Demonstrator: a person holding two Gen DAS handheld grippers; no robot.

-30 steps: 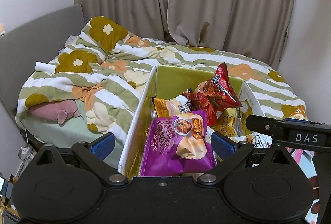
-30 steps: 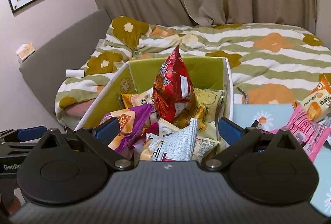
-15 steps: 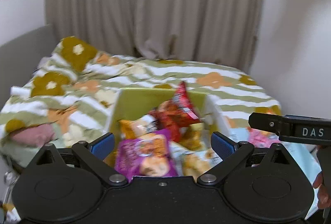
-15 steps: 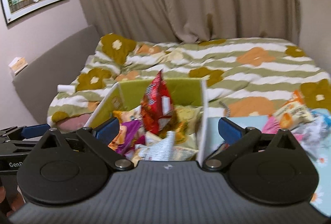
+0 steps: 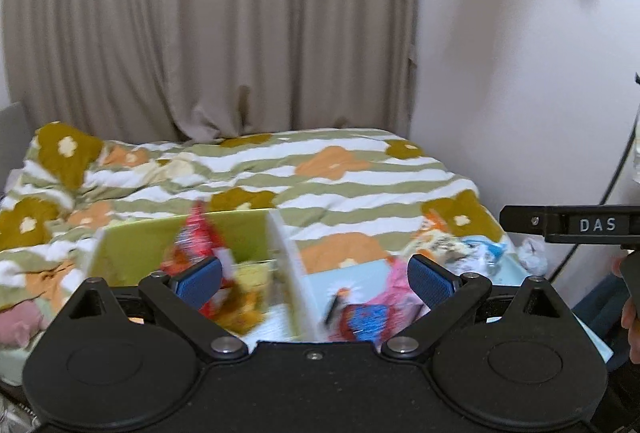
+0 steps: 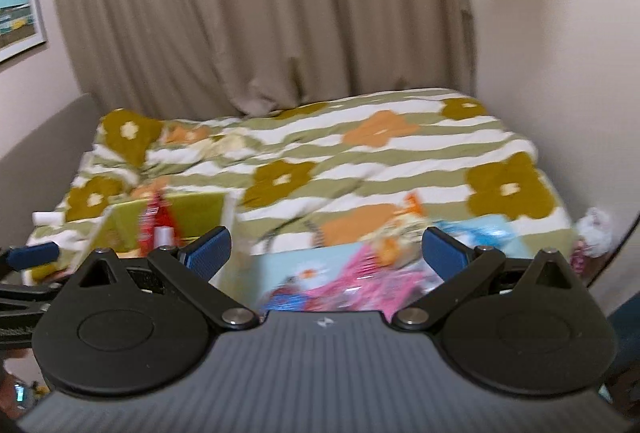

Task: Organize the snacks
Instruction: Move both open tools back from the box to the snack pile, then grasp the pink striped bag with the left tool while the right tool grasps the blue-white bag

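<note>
Both views are now swung right, away from the box [image 5: 276,233] of filed packets toward the loose snacks [image 6: 372,265] left on the bed [image 6: 360,161], so another pick is judged next. The left gripper [image 5: 316,277] and right gripper [image 6: 326,249] are spread wide, nothing held. Nothing is seen barring the way.

A home bedroom: a bed [image 6: 360,161] (flowered striped duvet) before drawn curtains [image 6: 260,13].

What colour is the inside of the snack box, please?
Yellow-green inside the snack box, clearest in the left wrist view.
</note>
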